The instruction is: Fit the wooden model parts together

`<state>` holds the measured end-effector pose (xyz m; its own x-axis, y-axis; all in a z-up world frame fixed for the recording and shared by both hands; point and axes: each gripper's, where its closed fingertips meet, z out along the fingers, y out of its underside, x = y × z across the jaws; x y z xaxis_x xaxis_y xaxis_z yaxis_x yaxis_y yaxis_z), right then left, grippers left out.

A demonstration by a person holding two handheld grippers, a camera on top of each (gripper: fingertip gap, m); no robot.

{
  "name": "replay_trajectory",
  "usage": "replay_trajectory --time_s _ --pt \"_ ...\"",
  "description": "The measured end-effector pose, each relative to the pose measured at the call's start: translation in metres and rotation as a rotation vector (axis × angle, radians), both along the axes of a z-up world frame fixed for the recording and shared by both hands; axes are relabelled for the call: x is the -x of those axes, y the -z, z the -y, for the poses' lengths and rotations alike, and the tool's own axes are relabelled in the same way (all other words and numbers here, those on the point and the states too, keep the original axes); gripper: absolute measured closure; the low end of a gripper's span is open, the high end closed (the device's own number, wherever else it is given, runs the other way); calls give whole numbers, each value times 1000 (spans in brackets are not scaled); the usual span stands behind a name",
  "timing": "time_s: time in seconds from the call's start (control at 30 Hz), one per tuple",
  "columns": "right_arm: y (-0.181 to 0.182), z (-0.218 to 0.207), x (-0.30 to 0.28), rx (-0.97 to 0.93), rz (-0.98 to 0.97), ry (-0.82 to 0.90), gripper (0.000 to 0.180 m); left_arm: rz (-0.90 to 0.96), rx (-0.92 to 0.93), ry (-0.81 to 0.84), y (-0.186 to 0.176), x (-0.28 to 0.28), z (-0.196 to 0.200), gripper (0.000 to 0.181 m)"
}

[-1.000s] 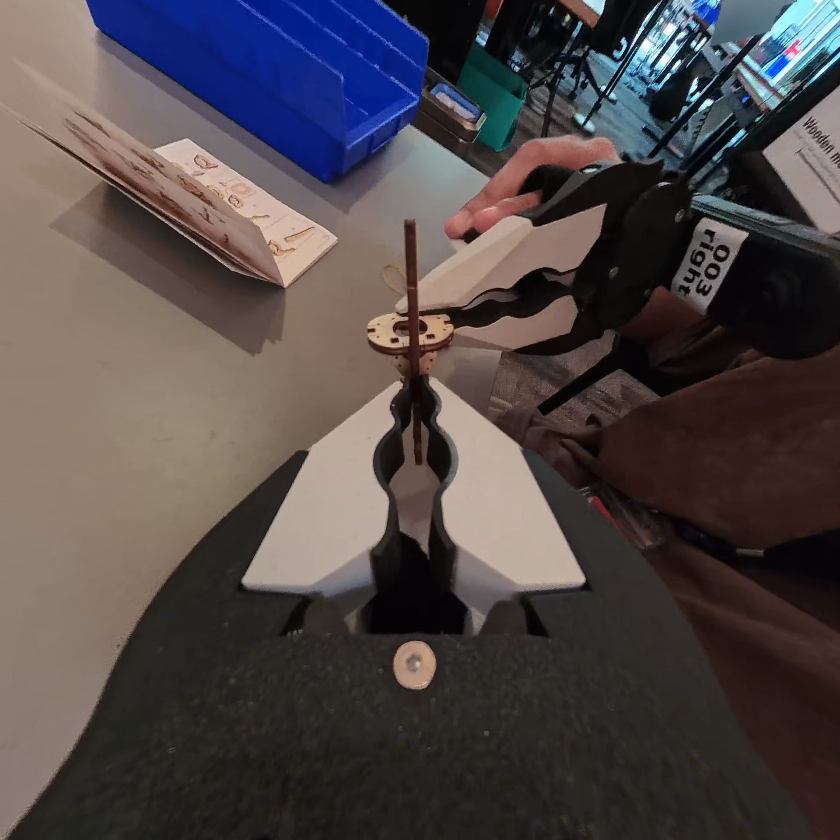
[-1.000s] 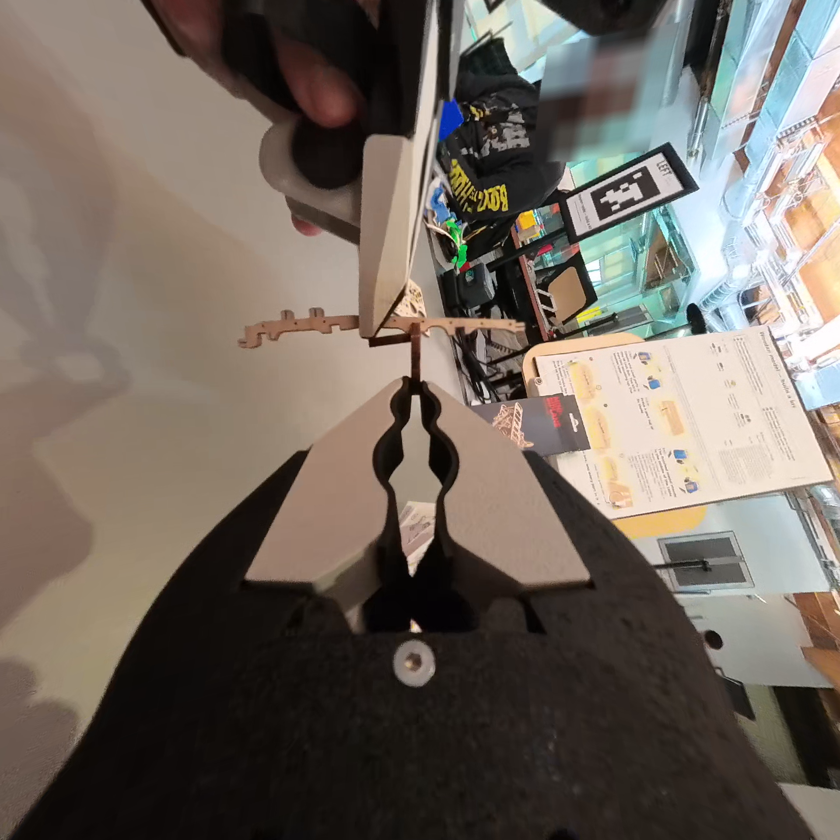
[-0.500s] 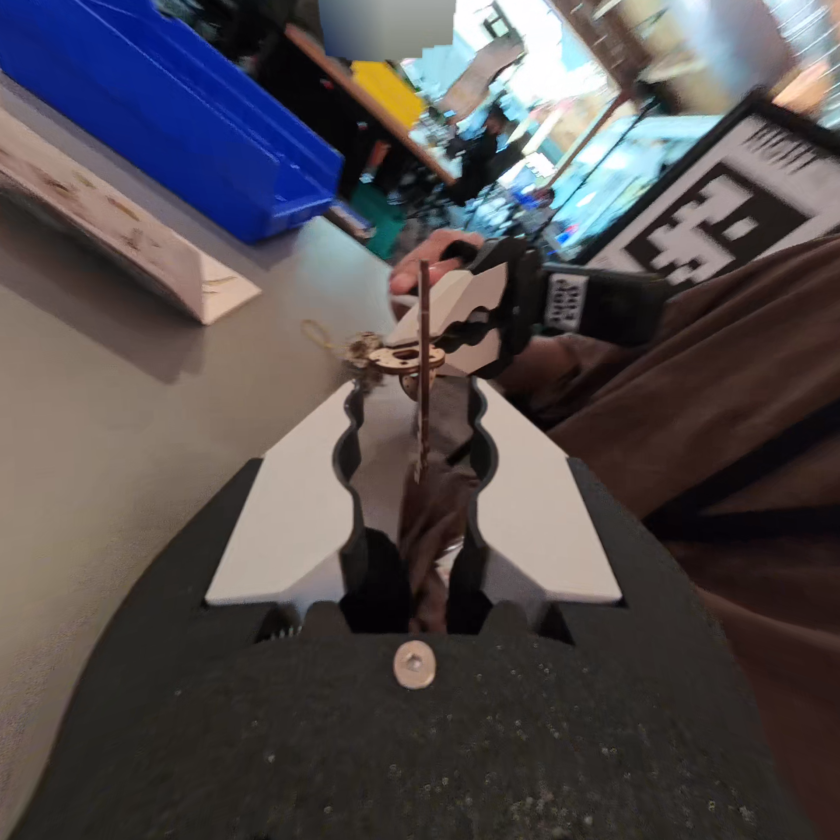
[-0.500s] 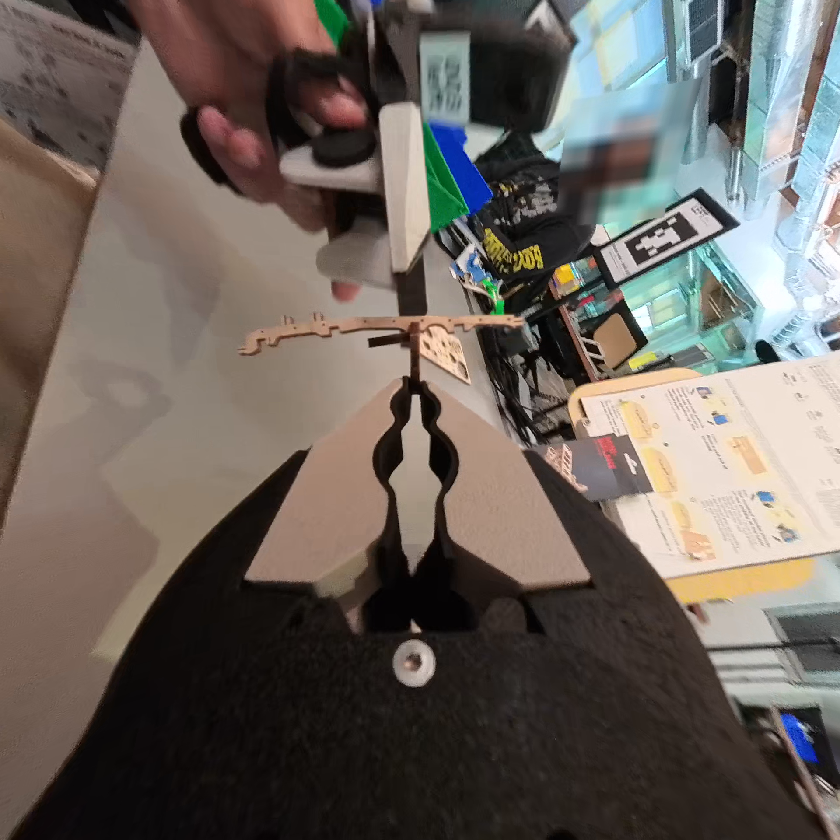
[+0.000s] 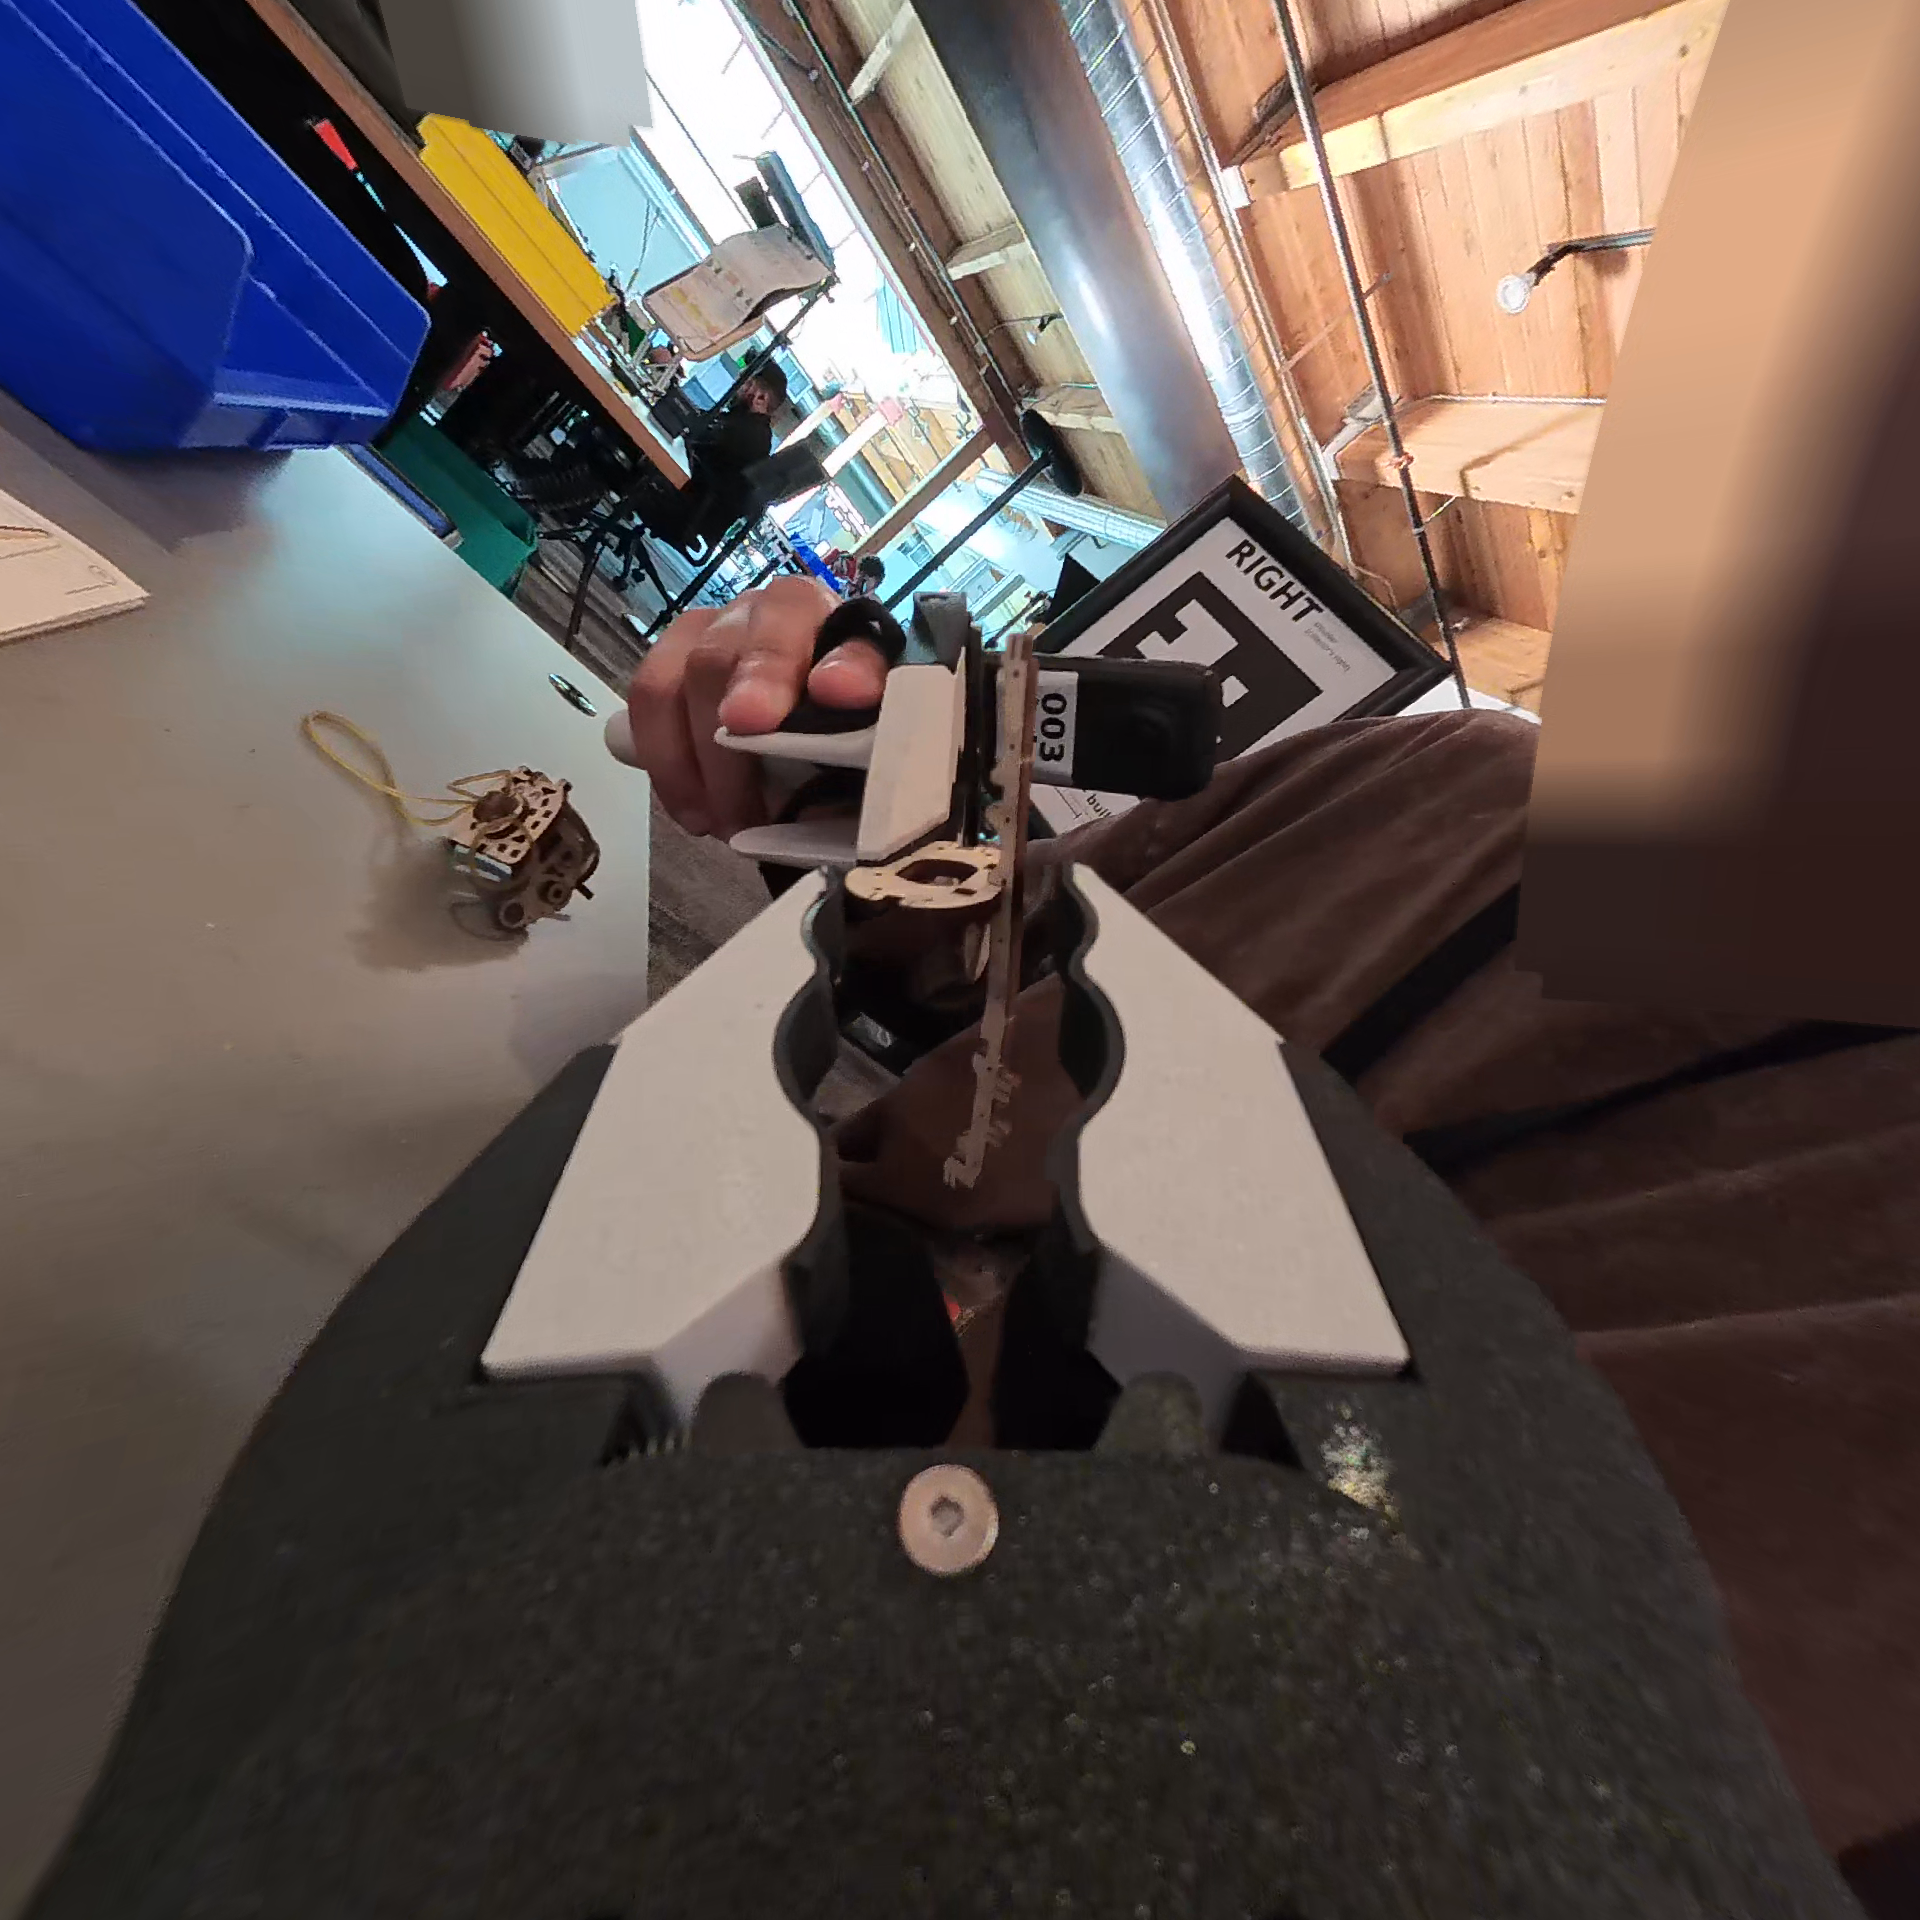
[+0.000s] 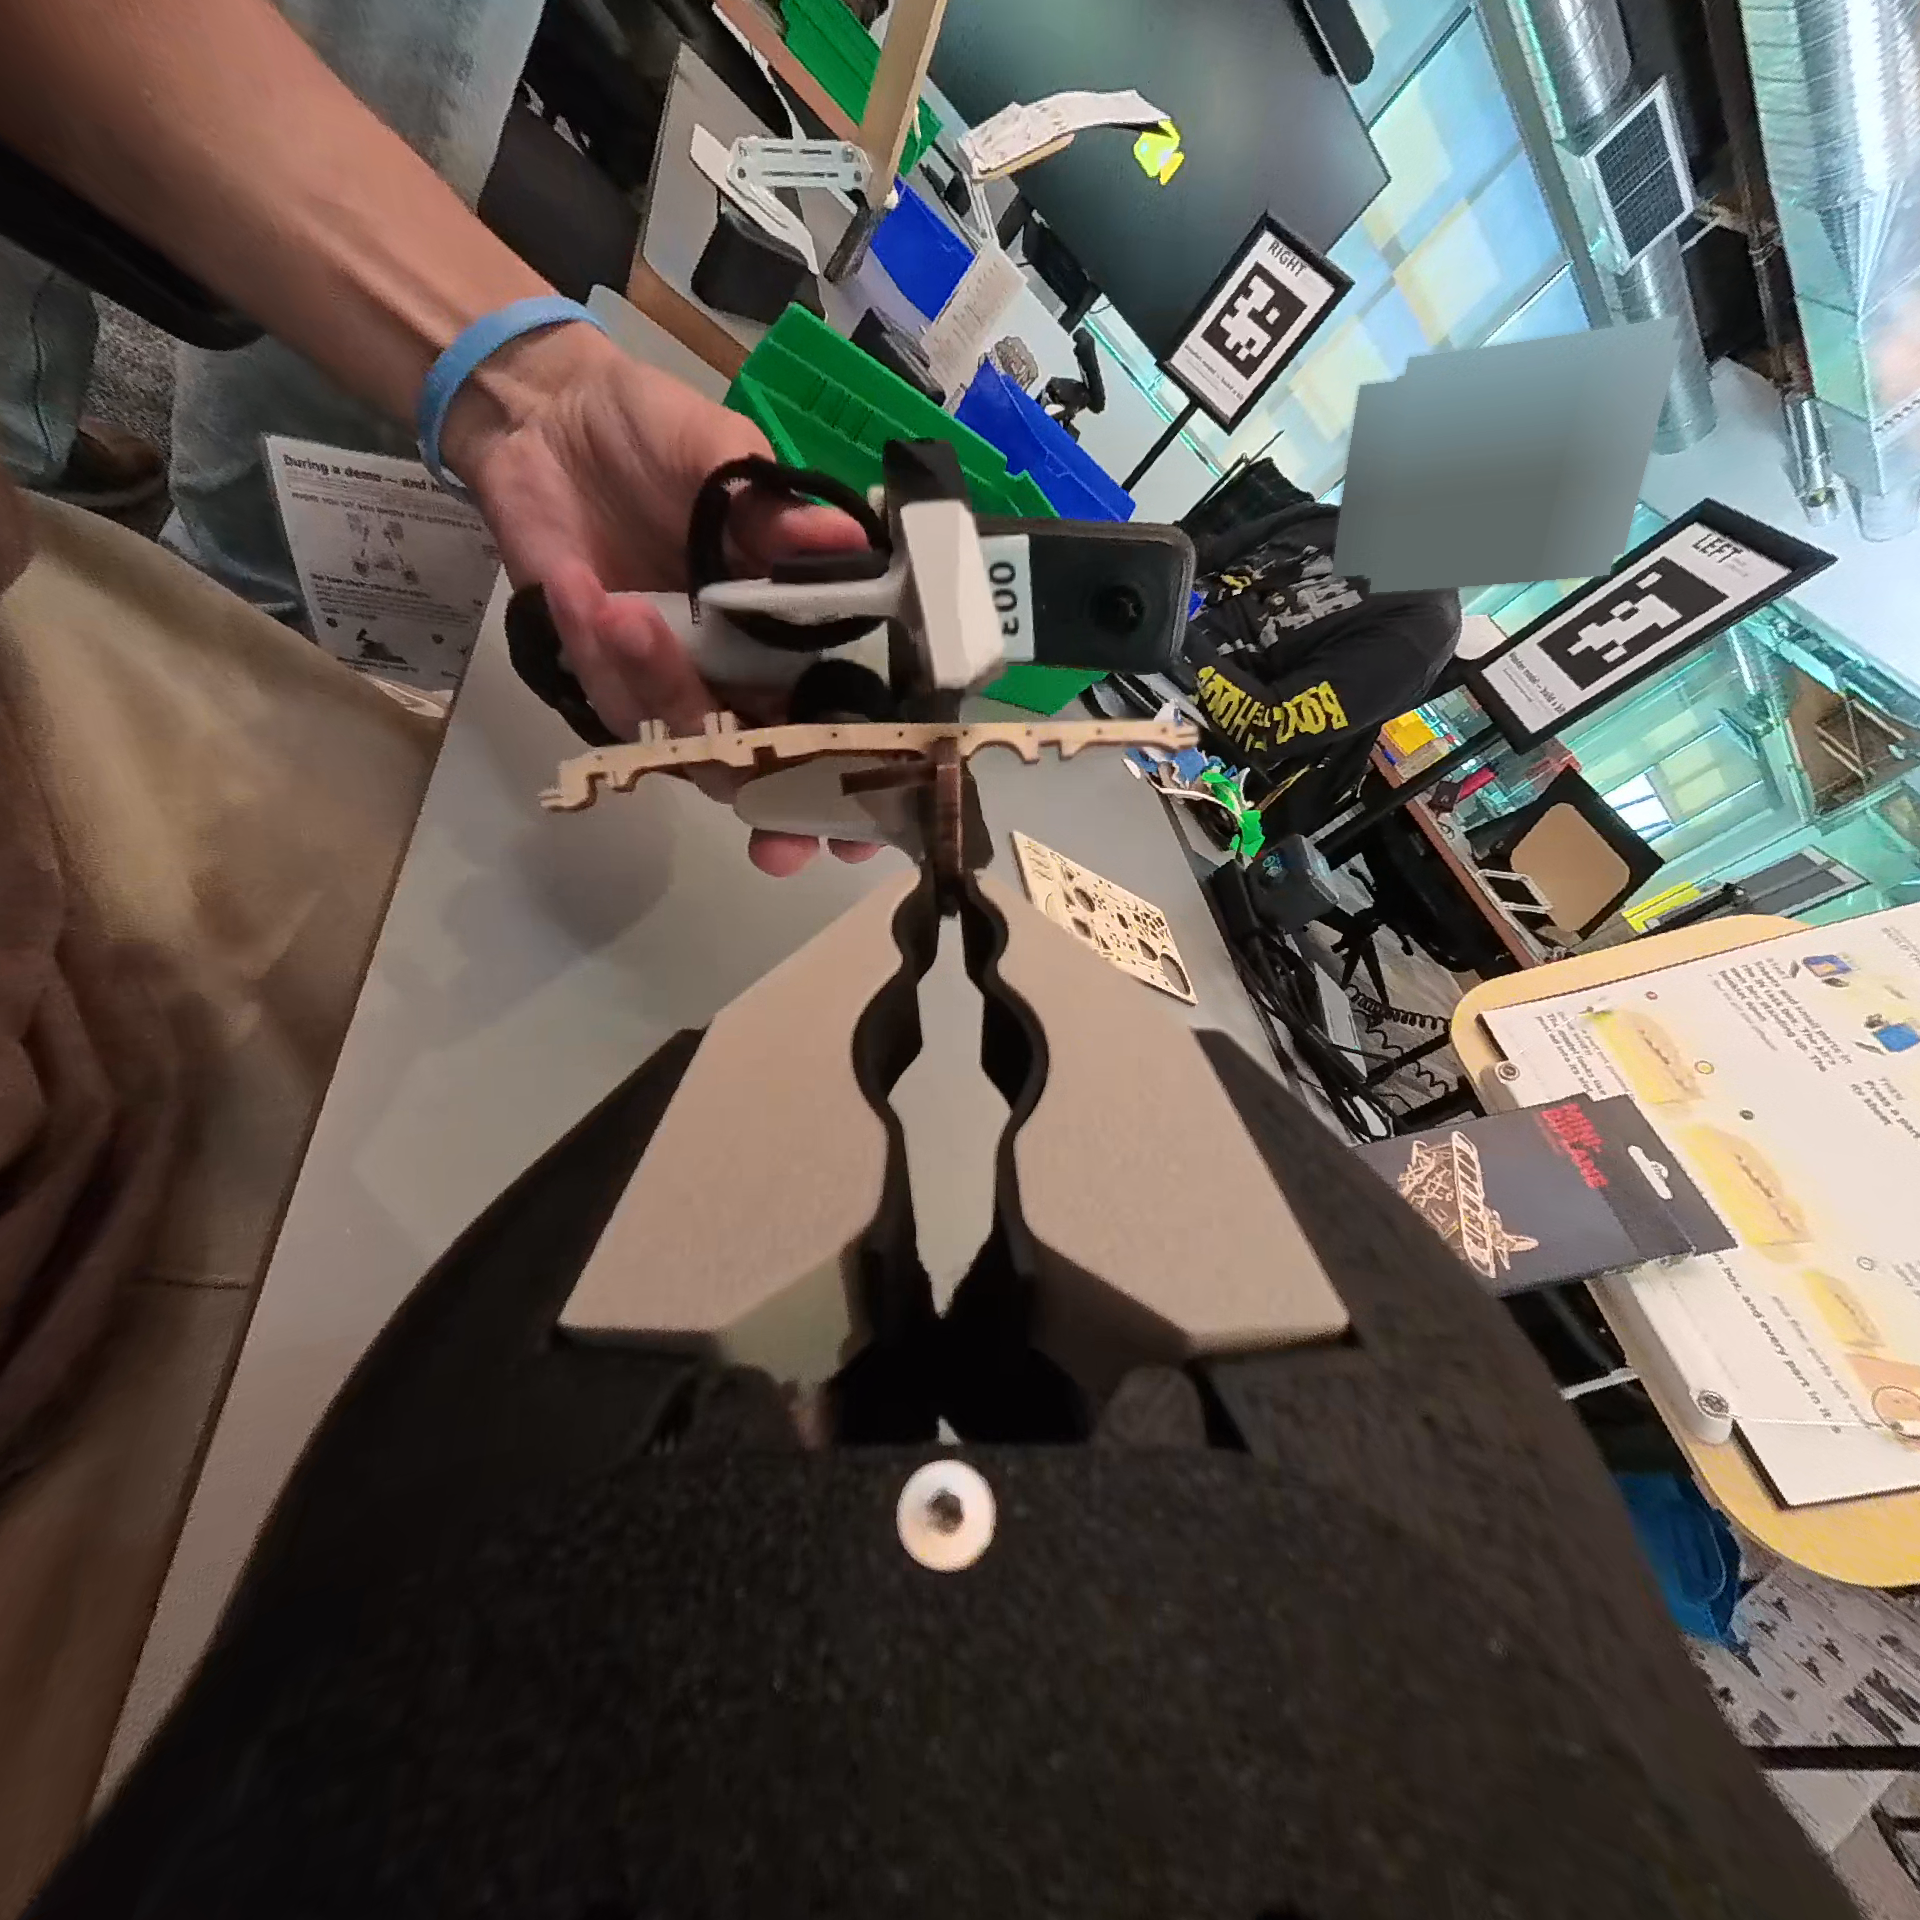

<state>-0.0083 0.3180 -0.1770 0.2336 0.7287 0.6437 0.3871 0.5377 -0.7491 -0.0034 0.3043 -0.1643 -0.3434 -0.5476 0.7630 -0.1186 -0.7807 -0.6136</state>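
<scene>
A long notched wooden strip (image 5: 1004, 914) is slotted through a small round wooden disc (image 5: 923, 878). My right gripper (image 6: 948, 896) is shut on the disc's edge (image 6: 943, 831) and holds the pair in the air, with the strip (image 6: 831, 743) lying crosswise in front of it. My left gripper (image 5: 945, 904) is open, with a finger on each side of the disc and strip and touching neither. In the right wrist view the left gripper (image 6: 894, 717) faces me in a hand with a blue wristband. The right gripper (image 5: 935, 821) shows in the left wrist view behind the disc.
A small built wooden sub-assembly (image 5: 525, 847) with a yellow rubber band lies on the grey table (image 5: 260, 1039) near its edge. A blue bin (image 5: 156, 260) stands at the back left. A wooden parts sheet (image 6: 1112, 925) lies on the table. A black packet (image 6: 1548, 1184) lies on a side board. Both grippers' tips are close together, under 4 cm apart.
My left gripper was shut on the strip, then opened and let it go. The strip now stays in the disc held by the right gripper. Both grippers have tilted upward, away from the table.
</scene>
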Motion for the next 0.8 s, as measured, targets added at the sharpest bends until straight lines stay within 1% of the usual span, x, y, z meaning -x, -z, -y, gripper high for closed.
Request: replay_trajectory --time_s 0.07,0.13,0.3,0.4,0.53,0.6,0.67,0.8 --pt "-1 1 1 3 -3 -8 177 5 0 3 -1 1 1 144" --pt "-2 2 2 0 -5 -10 177 3 -5 -1 0 1 0 150" --pt "-7 2 2 -14 -13 2 176 33 -28 -13 -4 1 1 150" --pt "-1 -6 0 -98 90 100 177 9 -22 -56 0 0 -7 150" --pt "9 -15 -4 -126 203 201 177 -61 -72 -124 10 -4 -14 150" --pt "11 -17 -5 -113 216 211 177 -78 -96 -146 12 -5 -15 150" --pt "15 -20 -6 -51 199 197 177 -118 -139 -180 16 -7 -17 150" --pt "13 -21 -9 113 79 182 172 -120 -157 -221 13 -8 -22 150"
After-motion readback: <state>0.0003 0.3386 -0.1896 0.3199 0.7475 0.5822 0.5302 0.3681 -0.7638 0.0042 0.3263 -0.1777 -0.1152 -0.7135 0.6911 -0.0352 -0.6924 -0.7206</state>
